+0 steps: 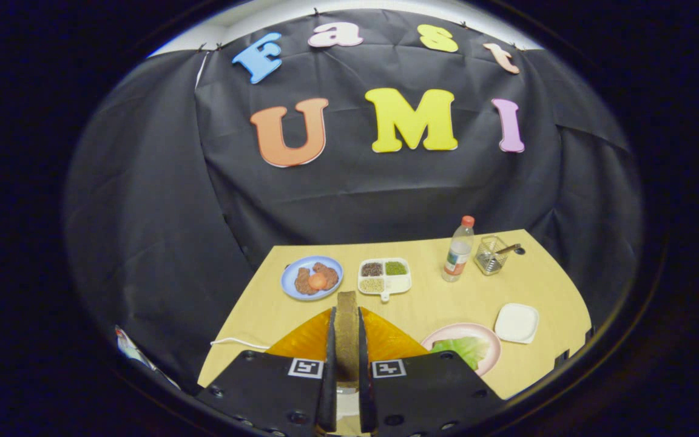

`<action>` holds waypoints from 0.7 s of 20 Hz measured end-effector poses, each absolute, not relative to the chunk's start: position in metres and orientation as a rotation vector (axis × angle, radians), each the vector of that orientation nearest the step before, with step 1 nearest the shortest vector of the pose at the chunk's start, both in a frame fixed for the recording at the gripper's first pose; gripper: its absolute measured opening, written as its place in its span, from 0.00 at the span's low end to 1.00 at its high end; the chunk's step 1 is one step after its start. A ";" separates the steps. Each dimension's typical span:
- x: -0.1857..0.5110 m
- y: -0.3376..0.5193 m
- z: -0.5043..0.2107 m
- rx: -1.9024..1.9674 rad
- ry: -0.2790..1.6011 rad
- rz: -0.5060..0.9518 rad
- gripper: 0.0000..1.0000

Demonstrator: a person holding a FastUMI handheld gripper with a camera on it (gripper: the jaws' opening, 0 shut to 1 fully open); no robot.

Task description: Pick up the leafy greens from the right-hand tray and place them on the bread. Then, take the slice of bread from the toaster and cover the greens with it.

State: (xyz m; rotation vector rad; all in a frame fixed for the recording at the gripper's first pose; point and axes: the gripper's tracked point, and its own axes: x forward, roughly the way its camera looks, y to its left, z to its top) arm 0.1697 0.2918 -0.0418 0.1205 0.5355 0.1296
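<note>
My gripper (346, 315) is shut on a brown slice of bread (346, 340), held upright and edge-on between the two fingers, its top edge poking out past the fingertips. Right beneath and behind the fingers lies an orange-yellow body (386, 340), apparently the toaster, mostly hidden by the gripper. To the right of the fingers a pink plate (489, 337) carries the leafy greens (468, 349); the plate's near side is hidden behind the gripper's right block. I cannot tell whether bread lies under the greens.
On the wooden table (434, 303): a blue plate (292, 276) with brown food and an orange piece, a white divided tray (401, 284) of grains, a plastic bottle (459, 250), a wire basket (491, 255), a white square dish (516, 323). A white cable (234, 343) runs at the left.
</note>
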 end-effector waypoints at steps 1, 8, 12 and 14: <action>0.170 0.280 -0.037 0.127 0.521 0.118 0.14; 0.183 0.204 -0.088 0.141 0.562 0.058 0.14; 0.198 0.177 -0.147 0.163 0.627 0.049 0.15; 0.201 0.170 -0.174 0.205 0.672 0.060 0.14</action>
